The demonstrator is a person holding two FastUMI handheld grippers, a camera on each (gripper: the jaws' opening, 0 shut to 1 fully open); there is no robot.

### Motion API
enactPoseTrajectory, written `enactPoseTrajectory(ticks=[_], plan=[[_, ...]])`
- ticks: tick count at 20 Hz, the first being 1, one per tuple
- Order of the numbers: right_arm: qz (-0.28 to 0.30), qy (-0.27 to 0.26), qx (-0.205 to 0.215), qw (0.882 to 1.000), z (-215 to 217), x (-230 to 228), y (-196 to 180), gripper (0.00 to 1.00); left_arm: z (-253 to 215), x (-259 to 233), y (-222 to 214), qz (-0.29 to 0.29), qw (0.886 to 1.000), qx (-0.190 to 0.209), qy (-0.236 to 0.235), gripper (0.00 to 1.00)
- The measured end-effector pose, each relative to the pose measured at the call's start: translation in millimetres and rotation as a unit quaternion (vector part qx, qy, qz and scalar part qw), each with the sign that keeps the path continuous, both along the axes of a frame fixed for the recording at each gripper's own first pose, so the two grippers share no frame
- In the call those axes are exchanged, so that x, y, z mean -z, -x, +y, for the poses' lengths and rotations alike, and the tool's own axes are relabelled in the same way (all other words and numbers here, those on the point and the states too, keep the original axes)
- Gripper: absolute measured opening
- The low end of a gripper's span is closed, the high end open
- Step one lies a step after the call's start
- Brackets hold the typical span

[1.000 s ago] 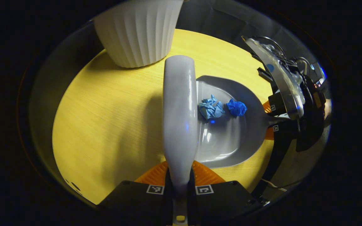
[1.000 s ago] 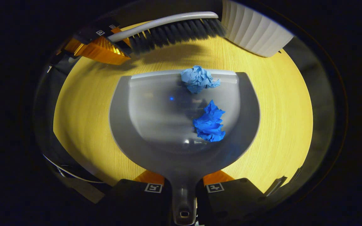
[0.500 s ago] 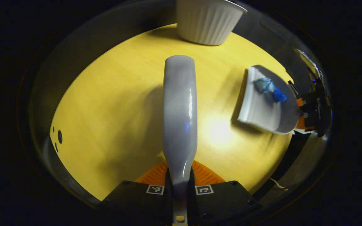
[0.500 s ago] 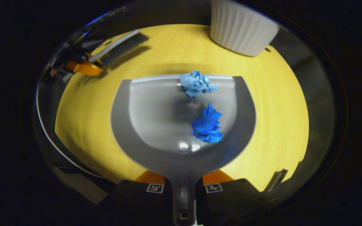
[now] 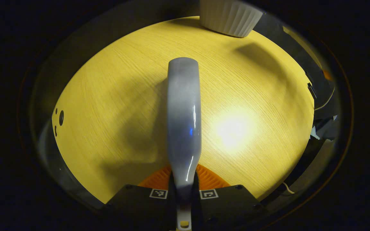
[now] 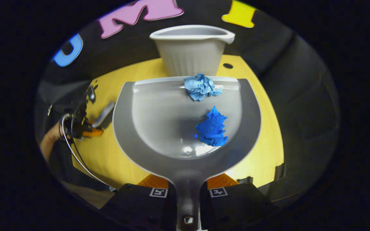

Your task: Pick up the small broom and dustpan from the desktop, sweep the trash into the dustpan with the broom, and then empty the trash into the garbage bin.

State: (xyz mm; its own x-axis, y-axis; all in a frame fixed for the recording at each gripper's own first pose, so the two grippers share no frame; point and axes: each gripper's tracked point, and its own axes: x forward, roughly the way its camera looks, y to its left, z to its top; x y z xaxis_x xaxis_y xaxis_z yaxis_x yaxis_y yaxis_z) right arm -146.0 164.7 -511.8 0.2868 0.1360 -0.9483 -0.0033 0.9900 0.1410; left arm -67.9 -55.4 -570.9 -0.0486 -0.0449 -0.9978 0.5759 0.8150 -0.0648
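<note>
Left tongs (image 5: 184,189) closed on the grey handle of the small broom (image 5: 184,118), which runs straight ahead over the yellow desk (image 5: 114,106); bristles not visible from this angle. Wide bare wood lies on both sides of the handle, with a bright glare patch to its right. Three small dark holes (image 5: 59,118) sit near the desk's left edge. The white ribbed garbage bin (image 5: 228,16) stands at the far edge, top of the left gripper view, well apart from the broom tip; only its lower wall shows there. Desk's right edge curves down past dark gear and a thin cable. Right tongs (image 6: 187,192) clamp the stem of the grey dustpan (image 6: 159,109), held above the desk with its lip toward the bin. The right gripper view gives the bin's open rim and pouring spout (image 6: 193,48), just beyond the pan's front lip. In the pan: a pale blue paper wad (image 6: 201,87) resting at the front lip, a darker blue paper wad (image 6: 213,126) further back in the bowl, the two apart. A dark hole in the desk shows right of the bin. This view also catches the left tongs with the broom at far left, and a person's forearm (image 6: 48,136) behind them, well apart from the pan.
</note>
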Motion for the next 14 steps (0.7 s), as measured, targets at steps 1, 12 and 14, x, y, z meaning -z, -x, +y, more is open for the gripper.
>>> enactPoseTrajectory(ticks=[1, 12, 14], plan=[[-0.011, 0.002, 0.014, 1.0, 5, -1, -4, 0.32, 4, -1, -3, 0.005, 1.0, 0.003, -0.001, 0.21], [-0.036, 0.06, 0.041, 0.997, 41, 32, -73, 0.32, 5, 0, -4, 0.016, 1.0, 0.019, -0.003, 0.22], [-0.041, 0.1, 0.027, 0.994, 55, 50, -86, 0.32, 5, -1, -3, 0.013, 1.0, 0.013, -0.003, 0.22]])
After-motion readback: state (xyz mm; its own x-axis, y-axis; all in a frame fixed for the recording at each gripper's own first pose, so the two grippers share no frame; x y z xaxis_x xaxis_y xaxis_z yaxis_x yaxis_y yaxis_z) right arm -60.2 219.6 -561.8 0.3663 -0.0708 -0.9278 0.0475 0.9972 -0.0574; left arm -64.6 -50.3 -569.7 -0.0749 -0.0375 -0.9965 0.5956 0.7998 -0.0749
